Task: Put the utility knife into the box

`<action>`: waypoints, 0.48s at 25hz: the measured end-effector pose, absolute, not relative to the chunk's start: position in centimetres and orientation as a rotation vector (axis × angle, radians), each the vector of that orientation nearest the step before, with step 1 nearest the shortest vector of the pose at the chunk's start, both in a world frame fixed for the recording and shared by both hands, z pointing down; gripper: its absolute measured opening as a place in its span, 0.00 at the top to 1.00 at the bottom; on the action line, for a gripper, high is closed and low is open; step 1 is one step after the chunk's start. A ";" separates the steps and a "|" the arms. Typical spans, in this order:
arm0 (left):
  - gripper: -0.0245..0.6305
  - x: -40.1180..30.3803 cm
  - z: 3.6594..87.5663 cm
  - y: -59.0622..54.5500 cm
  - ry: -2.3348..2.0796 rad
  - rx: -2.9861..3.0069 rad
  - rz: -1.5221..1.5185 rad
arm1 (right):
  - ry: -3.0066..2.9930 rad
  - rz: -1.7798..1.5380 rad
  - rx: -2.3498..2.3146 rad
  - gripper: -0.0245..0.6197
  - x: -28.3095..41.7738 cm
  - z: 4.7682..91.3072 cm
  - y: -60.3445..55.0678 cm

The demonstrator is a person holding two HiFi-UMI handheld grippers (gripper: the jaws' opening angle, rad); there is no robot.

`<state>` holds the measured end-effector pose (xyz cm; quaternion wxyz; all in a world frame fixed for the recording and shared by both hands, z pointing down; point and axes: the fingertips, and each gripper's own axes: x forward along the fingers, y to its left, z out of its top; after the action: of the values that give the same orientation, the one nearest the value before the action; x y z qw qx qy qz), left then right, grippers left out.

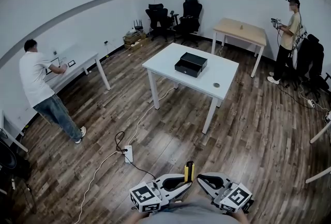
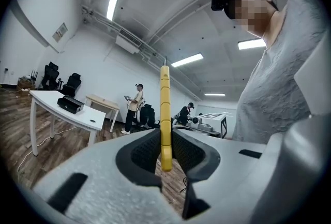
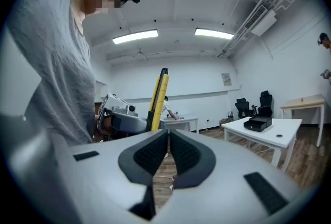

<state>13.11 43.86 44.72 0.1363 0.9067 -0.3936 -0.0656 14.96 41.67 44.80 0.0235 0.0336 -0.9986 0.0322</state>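
Yellow ribbed utility knife (image 2: 164,104) stands upright, clamped in left gripper (image 2: 165,136).

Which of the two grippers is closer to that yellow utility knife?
Left. The left gripper has the utility knife clamped upright between its jaws. The right gripper is close beside it with its jaws together and nothing between them.

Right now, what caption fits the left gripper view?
Left tool pinching an upright yellow utility knife, white table and black box beyond.
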 end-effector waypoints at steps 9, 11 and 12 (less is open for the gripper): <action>0.85 10.2 45.3 38.4 -1.162 2.591 -0.172 | -3.075 0.105 0.068 0.91 11.7 45.1 36.1; 0.85 9.5 45.3 36.6 -1.175 2.576 -0.181 | -3.076 0.100 0.059 0.91 11.1 44.8 34.1; 0.85 9.2 45.2 35.6 -1.177 2.572 -0.185 | -3.078 0.094 0.058 0.91 10.8 44.7 33.0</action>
<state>9.22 35.59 45.19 0.1527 0.8967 -0.4105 -0.0646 10.81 33.01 44.68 0.0310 0.0189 -0.9989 0.0305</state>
